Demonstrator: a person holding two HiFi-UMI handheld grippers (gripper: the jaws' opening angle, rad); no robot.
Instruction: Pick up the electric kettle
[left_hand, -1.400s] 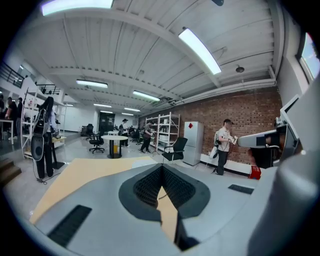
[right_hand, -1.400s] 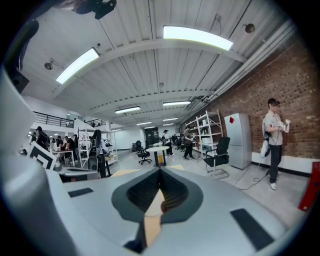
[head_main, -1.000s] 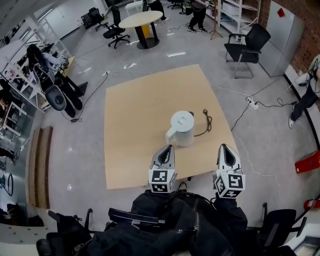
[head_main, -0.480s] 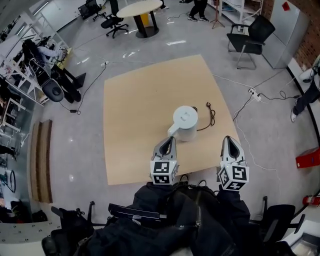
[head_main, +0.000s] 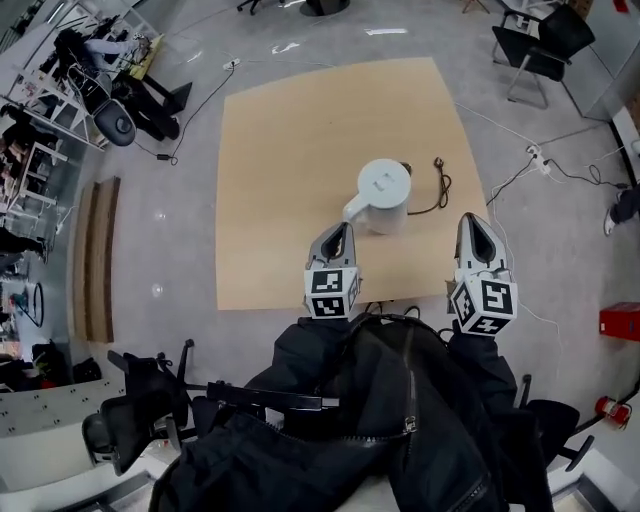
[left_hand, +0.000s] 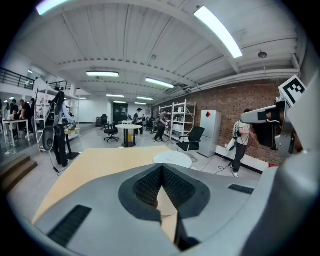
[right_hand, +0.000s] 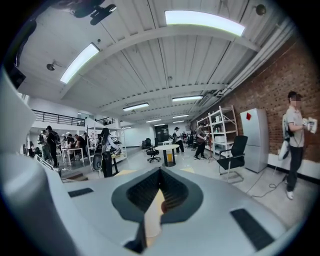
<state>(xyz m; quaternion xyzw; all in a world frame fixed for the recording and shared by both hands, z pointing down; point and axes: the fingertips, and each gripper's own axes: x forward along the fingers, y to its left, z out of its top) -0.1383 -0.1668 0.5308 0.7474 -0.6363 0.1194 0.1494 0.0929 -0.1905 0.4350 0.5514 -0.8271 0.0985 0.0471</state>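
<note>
Starting on the left: got the left gripper (head_main: 338, 228) with its jaws pressed together, nothing pinched between them. Held out in front of the body over the near edge of the worktop (head_main: 290, 150), aimed forward and tipped a little downward, marker cube at the back end.

Just ahead of those jaws and a touch to the right, found the kettle (head_main: 383, 195). Near the tips but not touching. Sits on the near half of the worktop, right of the middle. Stands upright, so long axis straight up and down, lid facing the ceiling. Has a lump on its side sticking out roughly toward the left gripper; handle or spout, can't tell.

Also spotted a black cord (head_main: 440, 185) lying on the worktop just right of the kettle.

Further right, got the right gripper (head_main: 478, 218), jaws closed up too and gripping nothing. Roughly parallel with the left one, aimed forward, near the worktop's right edge. Clearly off to the kettle's right and apart from it, farther away than the left gripper.
</note>
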